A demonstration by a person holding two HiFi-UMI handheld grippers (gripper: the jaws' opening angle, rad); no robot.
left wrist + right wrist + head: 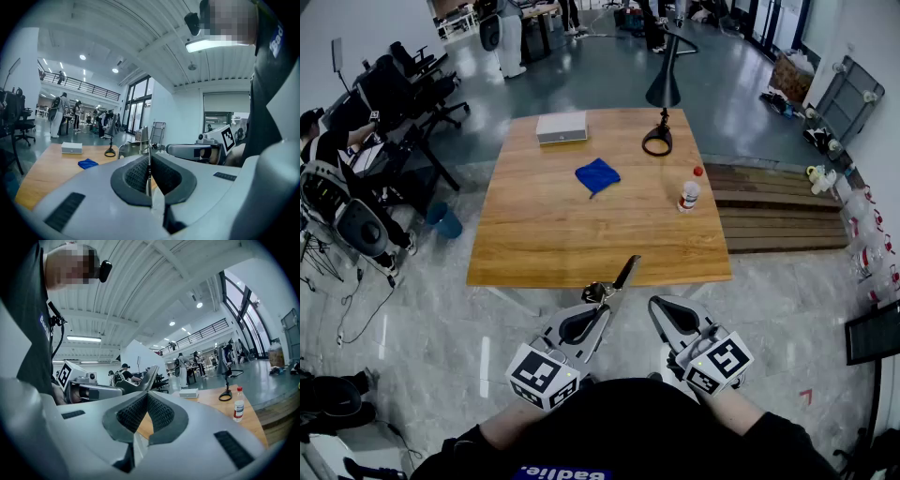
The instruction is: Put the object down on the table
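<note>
My left gripper (602,302) hovers just off the near edge of the wooden table (544,244), shut on a thin, flat, dark metal tool (624,273) that sticks out toward the table. In the left gripper view the tool (149,157) is edge-on, pinched between the black pads (136,174). In the right gripper view the same blade (151,375) rises from the left gripper (96,391). My right gripper (656,305) sits beside it, shut and empty, its pads (159,411) meeting at the tips.
On the table are a blue cloth (597,175), a white box (562,127), a black lamp (661,103) with a ring base, and a red-capped bottle (689,191). Office chairs (389,103) and seated people lie to the left, wooden steps (778,211) to the right.
</note>
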